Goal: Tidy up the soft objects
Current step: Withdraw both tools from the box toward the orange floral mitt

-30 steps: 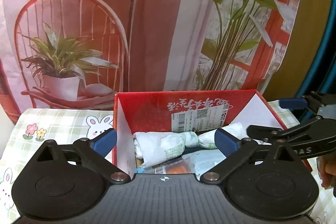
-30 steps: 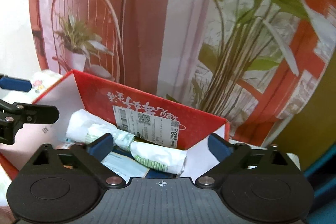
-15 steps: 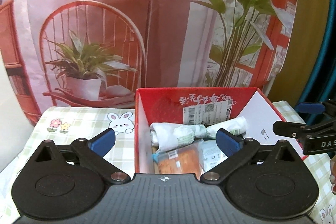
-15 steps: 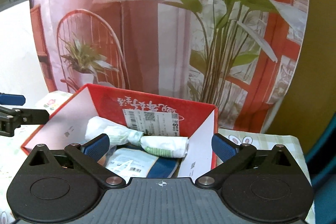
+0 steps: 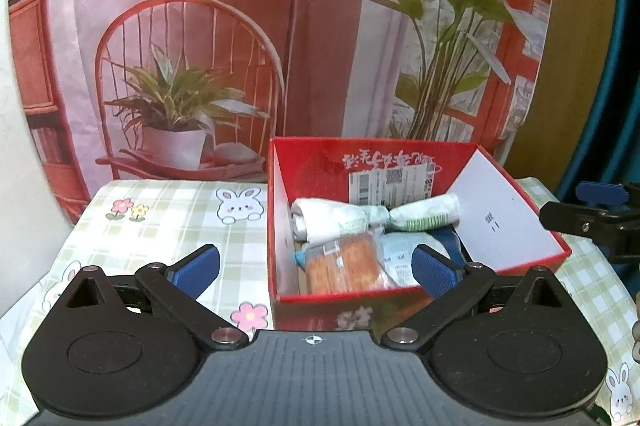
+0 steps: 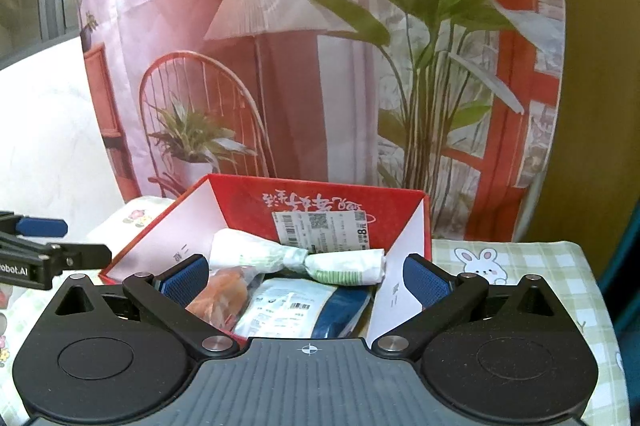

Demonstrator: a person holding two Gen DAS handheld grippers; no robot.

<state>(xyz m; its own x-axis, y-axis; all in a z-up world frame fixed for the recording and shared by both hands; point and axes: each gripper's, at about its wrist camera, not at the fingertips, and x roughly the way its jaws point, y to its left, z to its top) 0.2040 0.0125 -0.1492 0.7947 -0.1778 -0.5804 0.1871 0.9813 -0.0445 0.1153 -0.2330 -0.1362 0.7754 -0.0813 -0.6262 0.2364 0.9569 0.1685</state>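
Note:
A red cardboard box (image 5: 352, 160) (image 6: 248, 192) stands open on the checked tablecloth. Inside lie a white-and-green twisted soft roll (image 5: 372, 220) (image 6: 296, 260), an orange packet (image 5: 346, 266) (image 6: 224, 290), a pale printed pouch (image 5: 400, 254) (image 6: 280, 308) and a dark blue item (image 6: 342, 310). My left gripper (image 5: 316, 268) is open in front of the box, nothing between its fingers. My right gripper (image 6: 306, 276) is open too, held just before the box's near right corner. Each gripper shows at the edge of the other's view.
The tablecloth (image 5: 168, 226) with rabbits and flowers is bare to the left of the box. A printed backdrop (image 5: 280, 26) of a chair, lamp and plants hangs right behind the table. Beyond the right table edge stands a blue-green object (image 5: 624, 66).
Both grippers have drawn back and up from the box, both open throughout. The whole box and the packets in it have come into view.

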